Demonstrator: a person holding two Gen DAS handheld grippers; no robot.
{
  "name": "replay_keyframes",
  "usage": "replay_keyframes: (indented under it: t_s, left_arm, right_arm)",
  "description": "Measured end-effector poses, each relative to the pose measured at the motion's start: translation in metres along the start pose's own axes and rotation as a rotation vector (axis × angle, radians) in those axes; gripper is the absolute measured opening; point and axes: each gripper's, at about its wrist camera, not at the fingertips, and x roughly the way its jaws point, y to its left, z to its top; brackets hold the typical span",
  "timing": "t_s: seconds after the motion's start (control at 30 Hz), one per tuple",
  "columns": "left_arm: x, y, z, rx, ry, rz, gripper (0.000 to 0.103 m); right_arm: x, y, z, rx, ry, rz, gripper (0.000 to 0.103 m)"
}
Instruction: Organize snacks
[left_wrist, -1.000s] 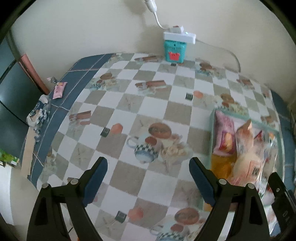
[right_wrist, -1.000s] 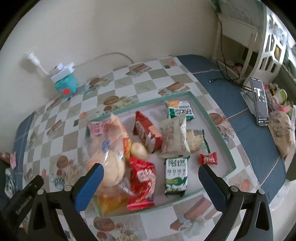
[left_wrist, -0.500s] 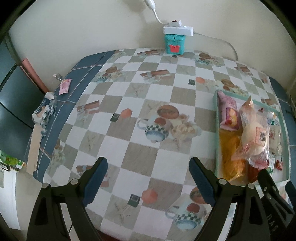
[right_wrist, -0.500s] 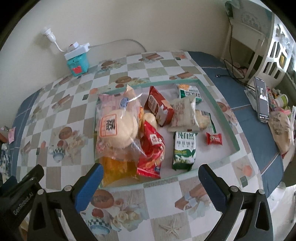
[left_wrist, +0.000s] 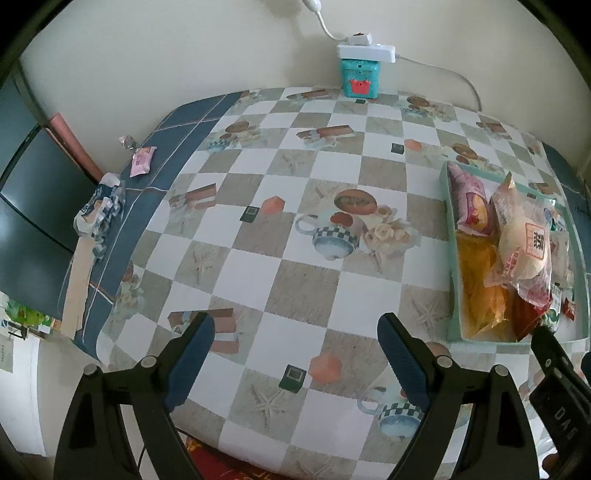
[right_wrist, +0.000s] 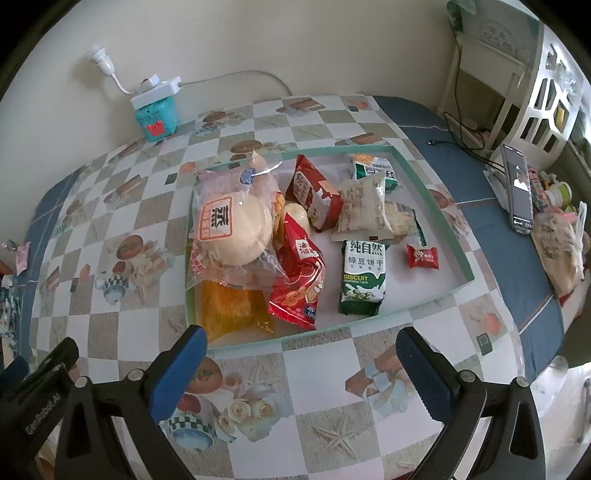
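Blue-padded left gripper (left_wrist: 295, 354): tilted steeply down over the checked tablecloth (left_wrist: 303, 284), jaws spread wide, nothing between them.
Left view, tray (left_wrist: 451, 258): at the right edge, snacks piled inside; the right tool's black tip shows at the lower right corner.
Right gripper (right_wrist: 299, 363): also pitched down, jaws wide apart and empty, hovering at the tray's (right_wrist: 436, 206) near rim (not touching it).
Snacks: bun bag (right_wrist: 232, 229), red packet (right_wrist: 299, 280), green biscuit pack (right_wrist: 364, 277), small red candy (right_wrist: 422, 255), all inside the tray.
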Motion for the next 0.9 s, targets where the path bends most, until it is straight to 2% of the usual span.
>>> replay_keyframes:
  t_s: [0.9]
  left_arm:
    - [0.0019,0.0048,0.0026,-0.008,0.011,-0.001,0.090]
  right_arm:
    - [0.0046,0.0008,0.0034,-0.005,0.012,0.006,0.103]
